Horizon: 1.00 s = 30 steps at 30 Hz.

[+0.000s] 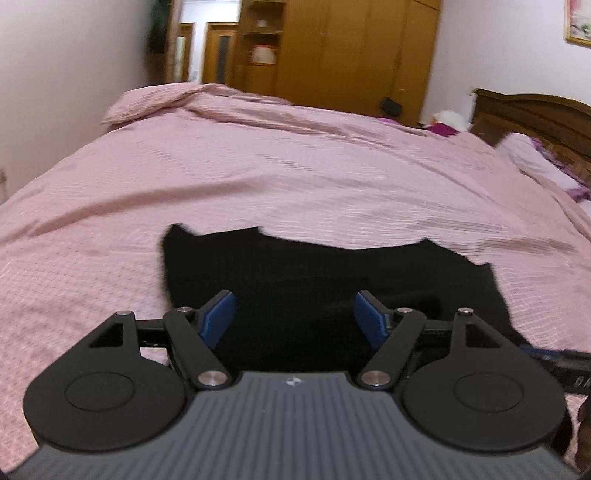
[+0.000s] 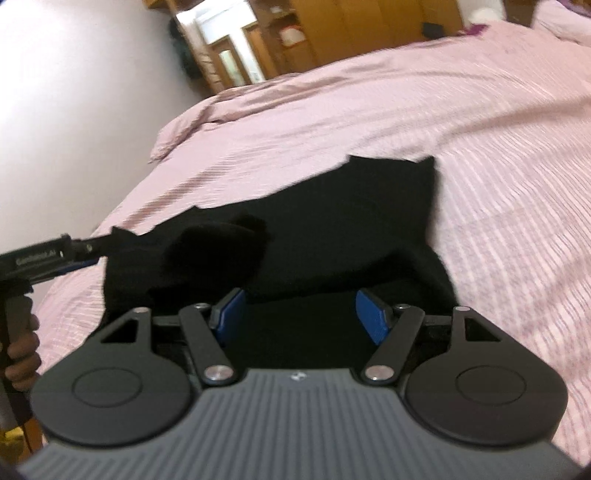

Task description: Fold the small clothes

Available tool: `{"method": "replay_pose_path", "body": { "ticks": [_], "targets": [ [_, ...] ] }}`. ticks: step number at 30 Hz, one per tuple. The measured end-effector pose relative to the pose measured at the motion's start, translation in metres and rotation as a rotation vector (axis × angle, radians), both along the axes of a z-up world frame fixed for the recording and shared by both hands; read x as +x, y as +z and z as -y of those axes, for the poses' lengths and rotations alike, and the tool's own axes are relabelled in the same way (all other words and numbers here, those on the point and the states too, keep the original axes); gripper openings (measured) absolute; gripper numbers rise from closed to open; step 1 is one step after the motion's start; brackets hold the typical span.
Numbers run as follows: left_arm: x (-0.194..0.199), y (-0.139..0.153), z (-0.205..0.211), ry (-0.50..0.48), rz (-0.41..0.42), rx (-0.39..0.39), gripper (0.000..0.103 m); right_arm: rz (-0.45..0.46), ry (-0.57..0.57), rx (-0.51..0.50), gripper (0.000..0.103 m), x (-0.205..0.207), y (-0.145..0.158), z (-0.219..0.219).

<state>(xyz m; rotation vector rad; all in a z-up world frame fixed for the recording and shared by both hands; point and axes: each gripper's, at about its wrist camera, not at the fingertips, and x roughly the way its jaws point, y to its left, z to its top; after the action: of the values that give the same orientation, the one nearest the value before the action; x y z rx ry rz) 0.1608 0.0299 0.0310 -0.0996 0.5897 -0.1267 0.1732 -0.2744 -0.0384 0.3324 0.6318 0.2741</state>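
A black garment (image 1: 332, 280) is seen lying spread on a bed covered with a pink striped bedspread (image 1: 258, 173), at the near edge of the bed, well apart from the wooden headboard (image 1: 535, 114). In the left wrist view the left claw (image 1: 294, 317) is held over the near part of the black garment, its blue pads (image 1: 218, 317) spread wide with only dark cloth seen beneath the gap; no pad is seen pressing the fabric, so the left claw is released. In the right wrist view the right claw (image 2: 303, 317) is likewise held over the near part of the black garment (image 2: 332, 229), blue pads (image 2: 373, 317) parted and nothing pinched, so it is released too. A raised fold or lump of the garment is seen on the side nearer the left claw, which in this view is at the garment's left edge (image 2: 55, 254), held by a person's hand (image 2: 22, 350) on its grip. Whether that claw touches the cloth edge cannot be told through blur. The garment's far corners are seen pointing away from the claws, toward the bunched pink bedding at the far side of the bed. A wooden wardrobe (image 1: 351, 51) is seen beyond the bed, left of the headboard, and a pale pillow (image 1: 535, 158) lies just beside the headboard. A framed picture (image 1: 578, 22) is seen hung on the wall above the headboard.
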Motion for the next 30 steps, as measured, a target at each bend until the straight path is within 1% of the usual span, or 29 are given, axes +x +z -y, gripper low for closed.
{"method": "replay_pose_path", "body": {
  "ticks": [2,6,7,9,11,14,19,20,22,25,28,29,30],
  "targets": [
    [-0.001,-0.002,-0.012,0.05,-0.016,0.009,0.077,-0.014,0.007,0.023,0.069,0.012,0.004,-0.007],
    [0.003,-0.011,-0.029,0.085,-0.032,-0.009,0.077,0.004,0.014,0.073,0.069,0.034,0.015,-0.017],
    [0.005,-0.013,-0.032,0.092,-0.037,-0.011,0.077,0.008,0.024,0.076,0.069,0.041,0.017,-0.021],
    [0.01,-0.019,-0.035,0.113,-0.044,-0.007,0.077,-0.004,0.005,0.067,0.069,0.05,0.02,-0.028],
    [0.015,-0.023,-0.039,0.128,-0.048,0.004,0.077,0.006,0.023,0.037,0.069,0.052,0.024,-0.04],
    [0.027,-0.033,-0.041,0.138,-0.066,0.023,0.077,0.063,0.097,-0.034,0.069,0.047,0.031,-0.062],
    [0.05,-0.047,-0.042,0.148,-0.128,0.027,0.077,0.182,0.258,-0.243,0.069,0.046,0.04,-0.106],
    [0.052,-0.049,-0.042,0.153,-0.139,0.028,0.077,0.195,0.313,-0.288,0.069,0.049,0.04,-0.115],
    [0.055,-0.054,-0.043,0.16,-0.155,0.024,0.077,0.177,0.411,-0.373,0.067,0.056,0.036,-0.131],
    [0.058,-0.059,-0.044,0.165,-0.167,0.021,0.077,0.127,0.49,-0.459,0.067,0.068,0.026,-0.147],
    [0.058,-0.061,-0.042,0.162,-0.165,0.034,0.077,0.063,0.539,-0.483,0.065,0.079,0.016,-0.153],
    [0.058,-0.061,-0.041,0.16,-0.163,0.041,0.077,0.059,0.54,-0.483,0.048,0.08,0.014,-0.152],
    [0.058,-0.061,-0.04,0.159,-0.161,0.046,0.077,0.057,0.531,-0.488,0.026,0.081,0.014,-0.15]
  ]
}}
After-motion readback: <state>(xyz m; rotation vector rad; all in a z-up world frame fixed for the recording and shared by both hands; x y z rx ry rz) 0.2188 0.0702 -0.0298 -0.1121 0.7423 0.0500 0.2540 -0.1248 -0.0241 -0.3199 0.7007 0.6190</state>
